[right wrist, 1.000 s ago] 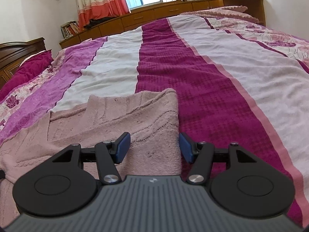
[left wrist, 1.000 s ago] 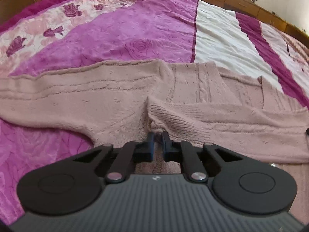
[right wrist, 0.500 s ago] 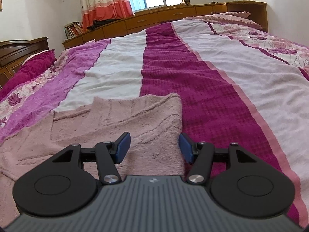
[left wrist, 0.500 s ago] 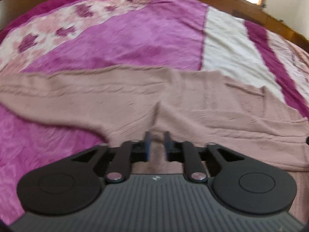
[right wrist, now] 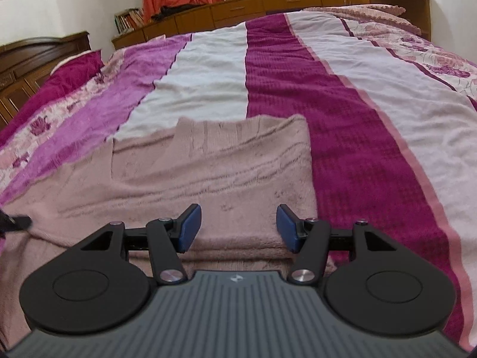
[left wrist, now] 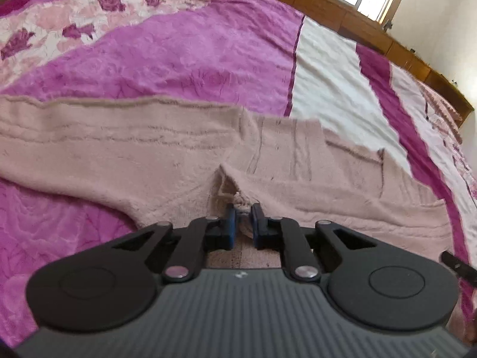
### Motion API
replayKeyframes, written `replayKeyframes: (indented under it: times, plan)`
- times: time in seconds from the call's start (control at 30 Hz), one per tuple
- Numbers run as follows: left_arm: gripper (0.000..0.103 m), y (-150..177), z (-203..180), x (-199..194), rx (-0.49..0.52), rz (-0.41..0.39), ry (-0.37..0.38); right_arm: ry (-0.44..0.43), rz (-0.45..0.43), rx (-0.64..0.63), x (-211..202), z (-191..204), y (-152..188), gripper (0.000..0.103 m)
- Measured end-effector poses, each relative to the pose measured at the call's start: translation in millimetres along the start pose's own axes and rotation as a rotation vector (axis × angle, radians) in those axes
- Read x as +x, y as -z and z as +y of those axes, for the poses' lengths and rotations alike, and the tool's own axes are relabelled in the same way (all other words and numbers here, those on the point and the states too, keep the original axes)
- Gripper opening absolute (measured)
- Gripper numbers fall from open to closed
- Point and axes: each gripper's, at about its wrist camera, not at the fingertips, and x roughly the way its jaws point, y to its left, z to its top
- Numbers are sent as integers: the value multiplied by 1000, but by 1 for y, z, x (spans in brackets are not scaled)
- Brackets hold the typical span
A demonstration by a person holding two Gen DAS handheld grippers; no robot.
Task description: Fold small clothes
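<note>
A pale pink knitted sweater [left wrist: 149, 155] lies on the bed, one sleeve stretched out to the left, the other folded across the body. My left gripper [left wrist: 242, 210] is shut on a bunched fold of the sweater's cuff at its lower middle. The same sweater shows in the right wrist view [right wrist: 232, 173], folded with a straight right edge. My right gripper [right wrist: 238, 222] is open and empty, hovering just above the sweater's near edge. The other gripper's tip [right wrist: 15, 223] shows at the left edge.
The bed carries a striped cover [right wrist: 342, 125] in magenta, white and floral pink. A wooden headboard [right wrist: 35, 56] stands at the left, low wooden cabinets [right wrist: 268, 3] and a curtained window at the far side.
The left gripper stayed shut on the fold and lifted it slightly, tilting the view. The right gripper stayed open and rose a little above the sweater's near edge.
</note>
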Motion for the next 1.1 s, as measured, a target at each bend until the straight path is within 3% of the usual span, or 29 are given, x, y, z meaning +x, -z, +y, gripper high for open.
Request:
replayKeyframes:
  times: [0.17, 0.23, 0.33, 0.5, 0.6, 0.8, 0.87, 0.97, 1.1]
  plan:
    - [17, 7, -3, 12, 100, 74, -85, 24, 8, -62, 7, 6, 6, 65]
    - [20, 12, -4, 13, 116, 59, -98, 27, 6, -79, 8, 7, 7, 66]
    - [32, 10, -12, 5, 157, 37, -132, 33, 7, -92, 9, 9, 7, 67]
    - [34, 10, -23, -15, 210, -35, -127, 52, -1, -91, -2, 11, 3, 67]
    - [35, 12, -28, -16, 222, -58, -100, 56, -14, -102, -11, 14, 3, 67]
    - [35, 22, -24, 12, 215, 5, -122, 50, 21, -104, -3, 6, 13, 68]
    - [47, 24, -20, 13, 210, -1, -135, 42, 19, -102, 1, 4, 16, 69]
    - [47, 22, -16, 11, 190, 5, -132, 39, 8, -116, 3, 4, 19, 70]
    - [56, 21, -16, 2, 188, 6, -168, 27, 5, -87, 2, 3, 16, 73]
